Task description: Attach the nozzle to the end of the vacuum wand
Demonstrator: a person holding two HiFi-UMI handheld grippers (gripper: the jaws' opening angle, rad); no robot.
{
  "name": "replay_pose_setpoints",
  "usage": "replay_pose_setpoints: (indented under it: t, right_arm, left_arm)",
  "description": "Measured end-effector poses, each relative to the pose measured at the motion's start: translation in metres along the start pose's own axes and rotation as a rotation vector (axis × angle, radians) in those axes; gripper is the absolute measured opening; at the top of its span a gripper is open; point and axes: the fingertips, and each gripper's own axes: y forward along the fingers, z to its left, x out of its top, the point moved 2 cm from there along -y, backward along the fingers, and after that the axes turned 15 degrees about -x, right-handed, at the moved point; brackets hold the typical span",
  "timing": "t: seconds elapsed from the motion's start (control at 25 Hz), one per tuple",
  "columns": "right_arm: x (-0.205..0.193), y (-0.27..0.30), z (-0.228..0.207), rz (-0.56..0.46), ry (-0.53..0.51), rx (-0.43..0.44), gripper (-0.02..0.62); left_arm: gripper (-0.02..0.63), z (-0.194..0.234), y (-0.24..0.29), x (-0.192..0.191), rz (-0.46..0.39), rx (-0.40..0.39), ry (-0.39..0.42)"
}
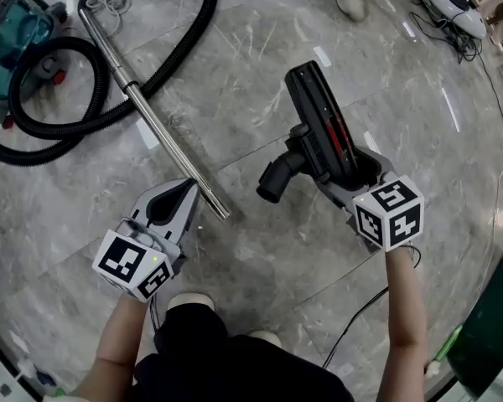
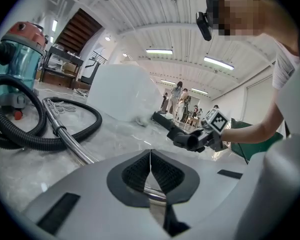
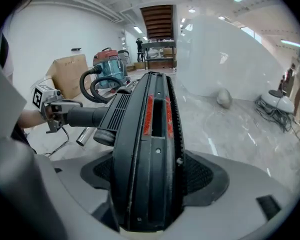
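Left gripper (image 1: 189, 191): my fingers (image 2: 135, 175) are clenched pad to pad, with nothing gripped between them. The tips sit just beside the open end of the vacuum wand (image 1: 151, 117). In the left gripper view the metal tube passes directly under the closed pads. I cannot tell whether they touch it.

Right gripper (image 1: 342, 164): my fingers (image 3: 202, 176) are grasping the nozzle (image 1: 317, 124), one pad on each long side of its black body. The nozzle is held clear of the floor (image 1: 260, 308). Its underside, with two red strips, faces up toward the head view. Its round black neck points toward the wand's open end. The neck and the wand end are near each other but apart.

Vacuum wand: it lies flat on the grey marble floor, running diagonally. Its open end is nearest me. Its far end joins the black hose (image 1: 193, 44).

Hose: it loops across the floor to the vacuum cleaner (image 1: 17, 23), which stands beyond the wand's far end.

Nozzle and wand are not yet joined.
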Motion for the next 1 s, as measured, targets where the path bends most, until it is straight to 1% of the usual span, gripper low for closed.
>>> replay_pose_setpoints:
  t: [0.12,0.24,0.28,0.32,0.4,0.44,0.56,0.64,0.68,0.72,0.76,0.8,0.84,0.88,0.92,0.96,1.0]
  right_arm:
    - [-0.041,-0.032,0.007,0.032,0.142,-0.064,0.407]
    - [-0.084,-0.052,0.017,0.042,0.362,-0.129,0.407]
    - [-0.096,-0.058,0.019,0.036,0.423,-0.161,0.407]
    - [-0.107,-0.064,0.022,0.031,0.462,-0.197,0.407]
    - [-0.125,-0.074,0.028,0.027,0.484,-0.250,0.407]
    - [-0.130,-0.078,0.031,0.025,0.483,-0.261,0.407]
    - [-0.137,-0.076,0.036,0.014,0.493,-0.255,0.407]
    - [-0.135,-0.071,0.040,0.008,0.485,-0.241,0.407]
    - [-0.132,-0.071,0.042,0.002,0.475,-0.234,0.407]
    - [-0.130,-0.071,0.044,-0.005,0.469,-0.227,0.407]
    - [-0.127,-0.071,0.045,-0.013,0.468,-0.219,0.407]
    - [-0.126,-0.071,0.046,-0.020,0.467,-0.213,0.407]
    - [-0.124,-0.071,0.046,-0.024,0.462,-0.210,0.407]
    - [-0.123,-0.071,0.047,-0.027,0.453,-0.208,0.407]
    - [-0.122,-0.072,0.048,-0.028,0.444,-0.206,0.407]
    - [-0.121,-0.072,0.049,-0.029,0.436,-0.204,0.407]
    - [-0.120,-0.073,0.050,-0.031,0.433,-0.202,0.407]
  left_arm:
    - [0.011,-0.003,0.013,-0.005,0.050,-0.025,0.023]
    - [0.011,-0.005,0.015,-0.009,0.084,-0.009,0.045]
    - [0.011,-0.004,0.016,-0.009,0.092,-0.003,0.045]
    - [0.011,-0.003,0.017,-0.010,0.096,-0.001,0.036]
    - [0.011,0.000,0.016,-0.013,0.095,-0.002,0.004]
    - [0.011,0.001,0.015,-0.014,0.090,0.004,-0.007]
    - [0.011,0.005,0.008,-0.018,0.097,0.025,-0.025]
    - [0.011,0.007,0.001,-0.024,0.121,0.017,-0.076]
    - [0.011,0.008,-0.003,-0.028,0.117,0.011,-0.125]
    - [0.011,0.010,-0.007,-0.032,0.093,0.004,-0.193]
    - [0.012,0.013,-0.011,-0.036,0.048,-0.005,-0.285]
    - [0.015,0.017,-0.015,-0.039,-0.014,-0.021,-0.400]
    - [0.068,0.020,-0.018,-0.042,-0.087,-0.045,-0.534]
    - [0.214,0.024,-0.020,-0.045,-0.164,-0.076,-0.671]
    - [0.295,0.028,-0.021,-0.045,-0.243,-0.114,-0.799]
    - [0.318,0.031,-0.020,-0.045,-0.320,-0.154,-0.907]
    - [0.334,0.034,-0.019,-0.044,-0.377,-0.188,-0.979]
